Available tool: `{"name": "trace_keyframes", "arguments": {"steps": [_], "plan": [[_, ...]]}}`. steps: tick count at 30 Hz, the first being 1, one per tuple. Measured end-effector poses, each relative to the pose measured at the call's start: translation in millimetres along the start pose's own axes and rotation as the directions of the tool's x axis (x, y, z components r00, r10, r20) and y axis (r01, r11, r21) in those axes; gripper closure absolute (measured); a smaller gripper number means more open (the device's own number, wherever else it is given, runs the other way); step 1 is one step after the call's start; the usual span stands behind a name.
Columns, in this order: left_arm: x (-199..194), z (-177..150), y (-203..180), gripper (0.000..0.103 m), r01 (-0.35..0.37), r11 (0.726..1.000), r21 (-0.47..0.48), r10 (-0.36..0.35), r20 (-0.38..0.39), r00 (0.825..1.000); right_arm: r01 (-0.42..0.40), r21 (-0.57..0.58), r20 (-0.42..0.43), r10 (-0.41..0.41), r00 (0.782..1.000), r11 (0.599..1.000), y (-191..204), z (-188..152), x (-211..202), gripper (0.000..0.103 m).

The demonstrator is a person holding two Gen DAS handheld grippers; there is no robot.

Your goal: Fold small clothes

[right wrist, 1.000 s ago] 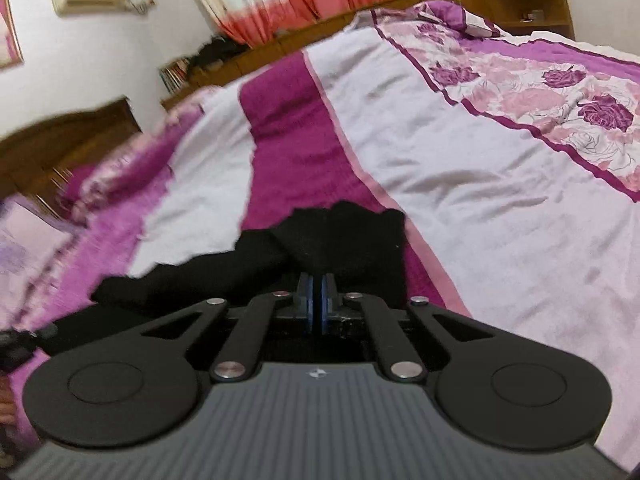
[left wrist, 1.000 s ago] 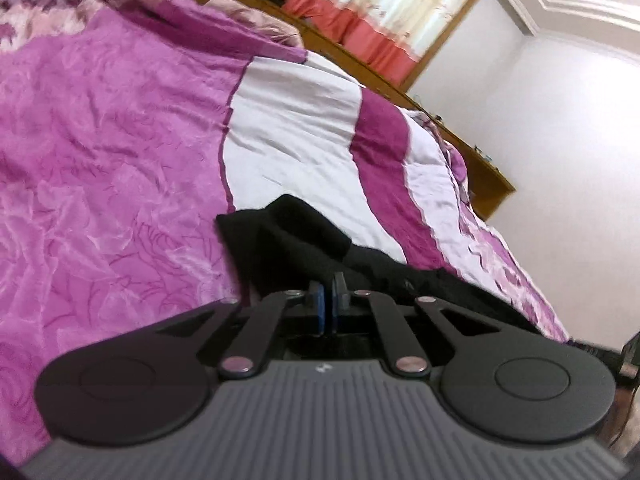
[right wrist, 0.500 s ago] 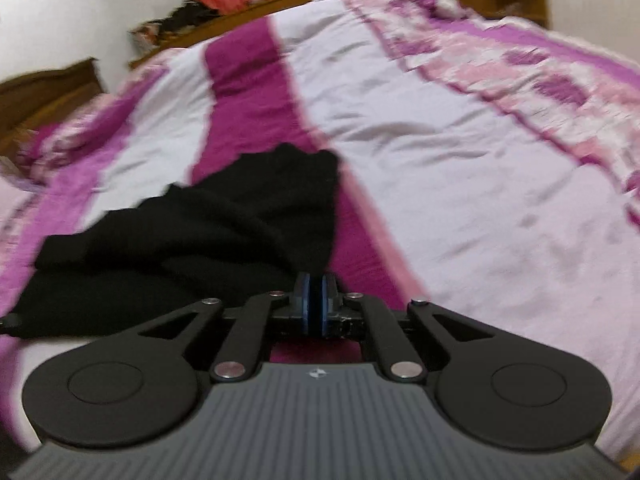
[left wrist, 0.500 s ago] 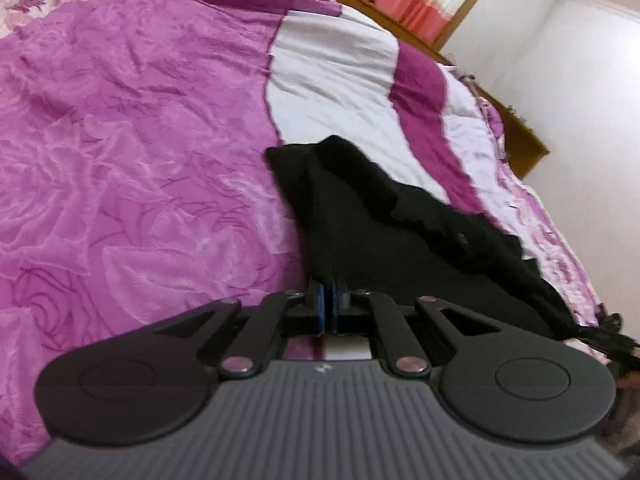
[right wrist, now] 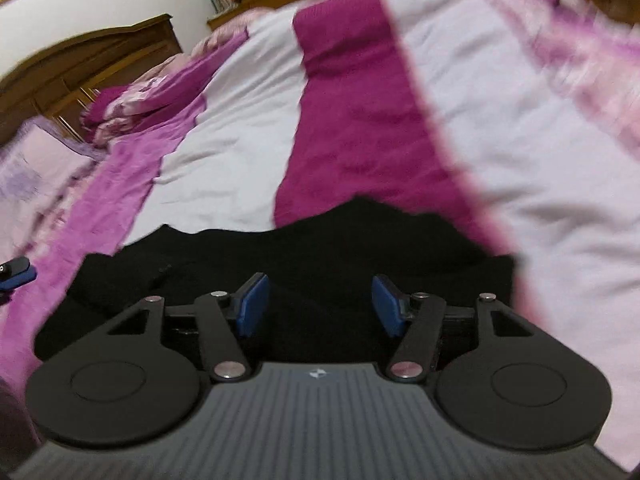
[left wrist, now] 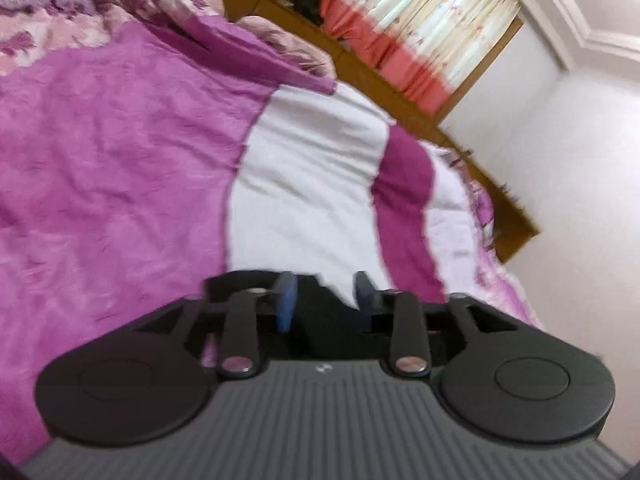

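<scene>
On the bed (right wrist: 248, 152), both the left tongs (left wrist: 324, 300) and right tongs (right wrist: 318, 304) have just sprung apart, dropping the black garment (right wrist: 320, 248); this fold looks finished.

garment (right wrist: 304, 256) black; bedspread (left wrist: 120, 184) magenta-white striped; pads (right wrist: 252, 308) blue

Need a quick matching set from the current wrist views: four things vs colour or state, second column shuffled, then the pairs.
Column one:
1. black garment
2. right gripper
3. curtain
4. headboard

Column two:
A. brown wood
B. lying on the bedspread
C. cream above, coral below
D. jaws apart, just been opening, nothing pinched

Pairs: 1-B, 2-D, 3-C, 4-A
</scene>
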State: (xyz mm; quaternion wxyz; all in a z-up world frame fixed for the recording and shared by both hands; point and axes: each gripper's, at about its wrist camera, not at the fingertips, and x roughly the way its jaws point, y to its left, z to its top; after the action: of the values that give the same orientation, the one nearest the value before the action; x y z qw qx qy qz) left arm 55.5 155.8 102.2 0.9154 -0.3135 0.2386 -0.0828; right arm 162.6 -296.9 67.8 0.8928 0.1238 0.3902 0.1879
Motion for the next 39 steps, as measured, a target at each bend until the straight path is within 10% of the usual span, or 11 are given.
{"name": "trace_keyframes", "arguments": {"steps": [4, 8, 11, 13, 25, 29, 34, 37, 39], "plan": [[54, -10, -8, 0.042, 0.026, 0.993, 0.113, 0.001, -0.232, 0.973, 0.000, -0.082, -0.069, -0.005, 0.998, 0.997, 15, 4, 35, 0.040], [74, -32, -16, 0.048, -0.049, 0.951, 0.304, 0.117, -0.210, 0.971, 0.007, -0.146, -0.014, -0.009, 1.000, 0.989, 27, 3, 34, 0.094], [78, -29, -10, 0.070, -0.024, 0.972, 0.232, 0.075, -0.212, 0.974, 0.025, -0.137, 0.048, -0.019, 0.999, 0.990, 24, 3, 24, 0.099], [76, -24, -4, 0.095, -0.016, 0.988, 0.154, 0.044, -0.183, 0.982, 0.033, -0.107, 0.084, -0.025, 0.996, 0.994, 20, 6, 19, 0.100], [88, 13, -11, 0.097, 0.051, 0.998, 0.032, -0.049, -0.071, 0.996, -0.008, 0.038, 0.229, -0.001, 0.974, 0.999, -13, 31, -15, 0.098], [96, 15, -6, 0.096, 0.076, 0.997, 0.003, -0.076, -0.078, 0.994, -0.141, -0.074, 0.013, 0.142, 0.990, 0.987, 4, 35, 20, 0.030], [101, 7, 2, 0.096, 0.081, 0.996, 0.023, -0.078, -0.107, 0.991, -0.112, -0.313, -0.138, 0.072, 0.988, 0.943, 45, 19, 52, 0.030], [107, 4, 10, 0.096, 0.070, 0.998, -0.007, -0.071, -0.124, 0.990, -0.083, -0.250, -0.166, 0.041, 0.985, 0.965, 39, 15, 61, 0.035], [109, 3, 13, 0.096, 0.061, 0.998, -0.015, -0.062, -0.128, 0.990, -0.091, -0.166, -0.151, 0.066, 0.986, 0.982, 33, 11, 54, 0.082]]}}
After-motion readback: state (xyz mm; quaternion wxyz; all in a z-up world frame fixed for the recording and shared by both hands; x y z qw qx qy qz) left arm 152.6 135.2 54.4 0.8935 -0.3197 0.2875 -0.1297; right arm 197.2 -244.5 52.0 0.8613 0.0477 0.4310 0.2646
